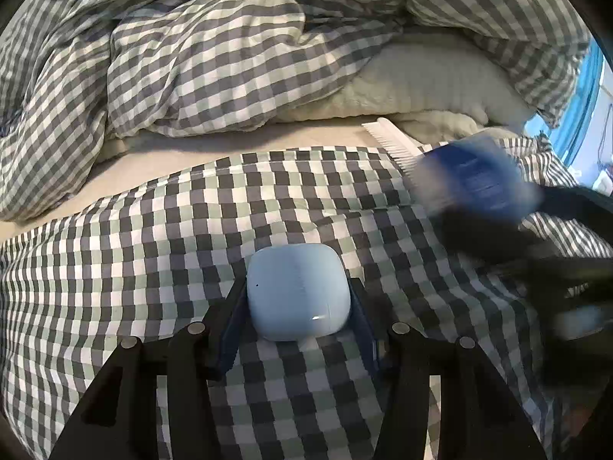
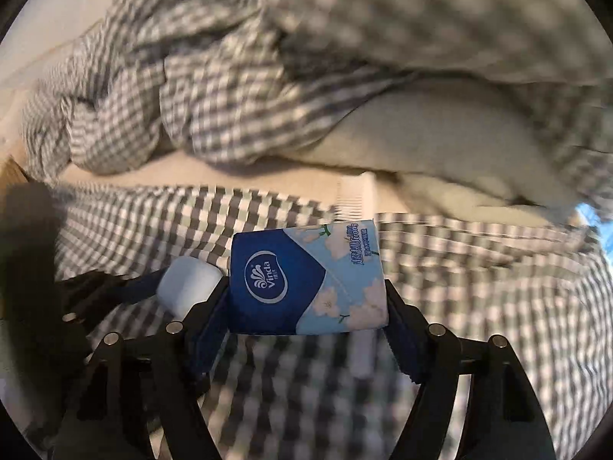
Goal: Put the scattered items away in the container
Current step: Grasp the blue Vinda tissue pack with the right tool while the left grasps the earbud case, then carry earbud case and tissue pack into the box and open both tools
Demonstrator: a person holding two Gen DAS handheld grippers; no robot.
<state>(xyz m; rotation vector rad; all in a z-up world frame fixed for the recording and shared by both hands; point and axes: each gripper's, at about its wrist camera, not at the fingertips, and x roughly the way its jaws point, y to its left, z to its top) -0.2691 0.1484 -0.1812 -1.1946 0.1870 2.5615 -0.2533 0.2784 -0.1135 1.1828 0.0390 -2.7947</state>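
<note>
Bed, checked duvet (image 1: 153,268) spread flat in front, a second bundle of the same cloth heaped behind. No container shows in either view.

Left gripper (image 1: 297,303): the pads sit against both flanks of the pale blue earbud case (image 1: 298,292), so I read it as clamped on the case. The case appears still to rest on the duvet; whether it has lifted clear I cannot tell. The hold is low on a rounded, glossy shell. Judgement: it could squirt forward if squeezed harder or swung fast. Best to lift straight up first, keep the wrist level, and only then carry.

Centre, further back: a white comb (image 1: 390,140) lies at the edge of the duvet beside the cream blanket (image 1: 421,84), untouched. It is thin and flat, so it will likely need a pinch across its spine rather than a scoop.

Right gripper (image 2: 308,303): closed on the tissue pack (image 2: 306,280), one pad on each short end, with the pack held across the jaws and clear of the cloth. The pack is soft, so moderate pressure should do; too much would buckle it.

The two grippers are close together, the case just beside the tissue pack in the right view. Judgement: separate the hands before travelling, find the container, then release one item at a time from low over it.
</note>
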